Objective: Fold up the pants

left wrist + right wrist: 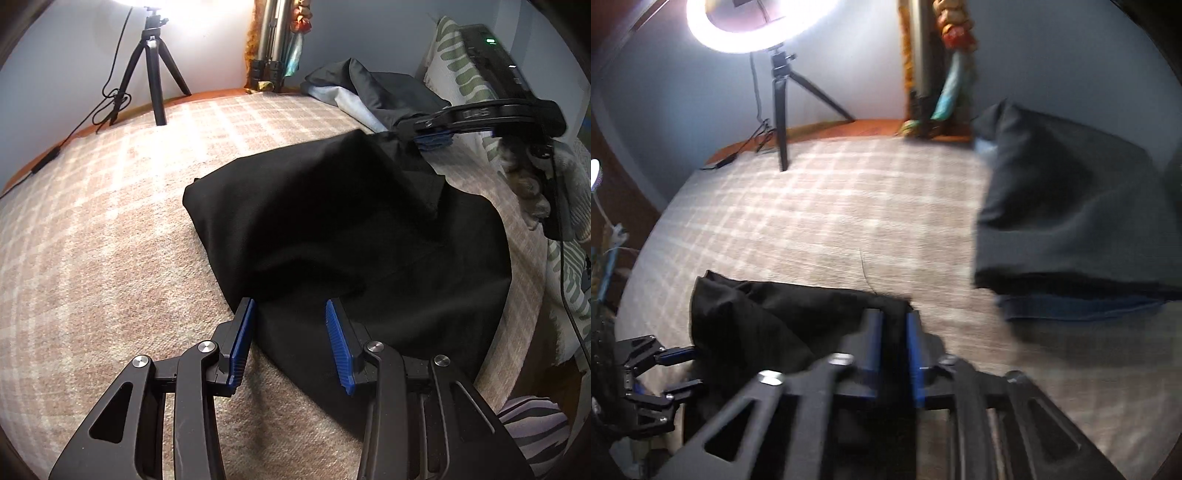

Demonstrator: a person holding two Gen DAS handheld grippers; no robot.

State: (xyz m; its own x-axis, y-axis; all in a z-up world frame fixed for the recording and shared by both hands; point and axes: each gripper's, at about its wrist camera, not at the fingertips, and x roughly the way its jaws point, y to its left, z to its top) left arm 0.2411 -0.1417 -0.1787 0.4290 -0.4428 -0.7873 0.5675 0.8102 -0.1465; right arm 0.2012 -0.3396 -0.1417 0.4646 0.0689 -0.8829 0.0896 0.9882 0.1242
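Both tools at black pants

Black pants, plain dark fabric, lie partly folded on the plaid cover, center to right of left wrist view. Upper right corner is lifted off the cover. In right wrist view they sit bunched w/ wrinkles at lower left.

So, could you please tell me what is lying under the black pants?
The black pants lie on a plaid blanket, which shows all around them. Whatever else lies directly beneath the fabric is covered.
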